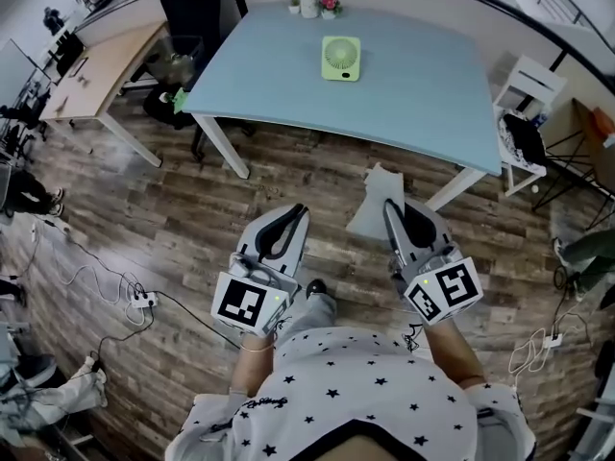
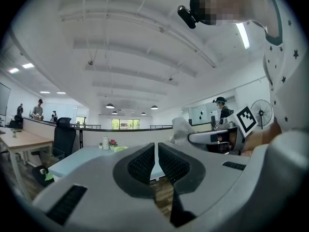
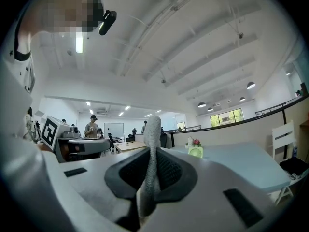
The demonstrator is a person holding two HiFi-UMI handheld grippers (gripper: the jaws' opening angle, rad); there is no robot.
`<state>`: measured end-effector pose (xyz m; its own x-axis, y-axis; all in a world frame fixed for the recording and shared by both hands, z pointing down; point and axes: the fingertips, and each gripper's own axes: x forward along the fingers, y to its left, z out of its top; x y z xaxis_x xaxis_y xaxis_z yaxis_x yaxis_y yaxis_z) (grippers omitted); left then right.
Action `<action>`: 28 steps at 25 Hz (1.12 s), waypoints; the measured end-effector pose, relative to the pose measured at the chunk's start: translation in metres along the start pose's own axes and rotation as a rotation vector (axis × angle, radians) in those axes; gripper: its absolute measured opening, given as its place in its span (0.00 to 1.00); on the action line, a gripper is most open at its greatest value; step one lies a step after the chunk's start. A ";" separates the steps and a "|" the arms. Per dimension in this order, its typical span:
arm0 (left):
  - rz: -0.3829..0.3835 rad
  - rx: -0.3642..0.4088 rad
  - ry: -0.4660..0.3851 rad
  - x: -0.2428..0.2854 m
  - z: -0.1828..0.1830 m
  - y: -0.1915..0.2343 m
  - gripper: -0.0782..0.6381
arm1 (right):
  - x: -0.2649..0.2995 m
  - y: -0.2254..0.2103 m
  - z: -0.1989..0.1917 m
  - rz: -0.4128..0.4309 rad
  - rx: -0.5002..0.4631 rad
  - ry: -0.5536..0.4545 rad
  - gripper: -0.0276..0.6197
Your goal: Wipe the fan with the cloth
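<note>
1. Cloth (image 3: 152, 146): a pale fold pinched between the pads of the right tool (image 3: 152, 162). It sticks up past the tips and hangs below them.
2. The left tool (image 2: 156, 148) has its jaws together with nothing between them.
3. Both tools point level, side by side over the wooden floor (image 1: 144, 209), short of the light-blue counter (image 1: 423, 99).
4. The cloth's loose end hangs near the counter's near edge.
5. The small green fan (image 1: 340, 58) stands toward the counter's far middle, well apart from both tools.
6. Behind the fan, at the far edge, are a white bottle (image 1: 308, 0) and a flower pot (image 1: 330, 5).
</note>
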<state>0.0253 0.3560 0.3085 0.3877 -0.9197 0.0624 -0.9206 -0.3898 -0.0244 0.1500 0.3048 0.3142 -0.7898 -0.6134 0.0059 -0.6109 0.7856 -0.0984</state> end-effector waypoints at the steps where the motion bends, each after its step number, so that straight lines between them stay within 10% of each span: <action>1: 0.002 -0.003 0.002 0.001 -0.001 0.011 0.17 | 0.010 0.001 0.000 -0.001 -0.001 0.002 0.08; 28: -0.022 -0.084 0.059 0.040 -0.034 0.142 0.17 | 0.140 -0.019 -0.001 -0.056 -0.036 0.013 0.08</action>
<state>-0.0916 0.2658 0.3416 0.4067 -0.9055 0.1209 -0.9136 -0.4020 0.0617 0.0508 0.2042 0.3180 -0.7549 -0.6554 0.0235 -0.6554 0.7527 -0.0615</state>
